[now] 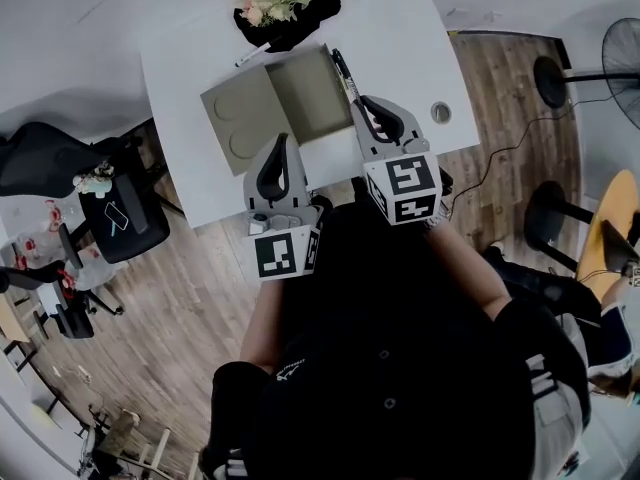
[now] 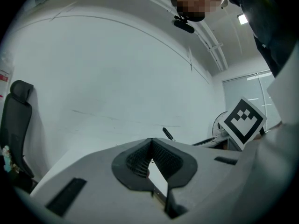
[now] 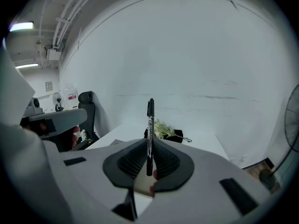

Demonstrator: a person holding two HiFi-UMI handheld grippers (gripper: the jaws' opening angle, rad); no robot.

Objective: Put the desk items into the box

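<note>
Upper centre of the head view, the open box sits on the counter. Just beside it, the right claw is clamped on 1 black marker, long axis along the jaws, tip reaching over the box's right rim; the left claw is closed, empty.

Not one word legible with certainty. White lettering lengthwise on the barrel of the black pen pinched upright in the right gripper, too fine to spell out. Black-and-white square codes, without letters or digits, on the right gripper's cube and on the cube of the left gripper. A small notice and a red-and-white label on the far wall, both too small to read. A tiny white logo on the person's dark top, unreadable.
</note>
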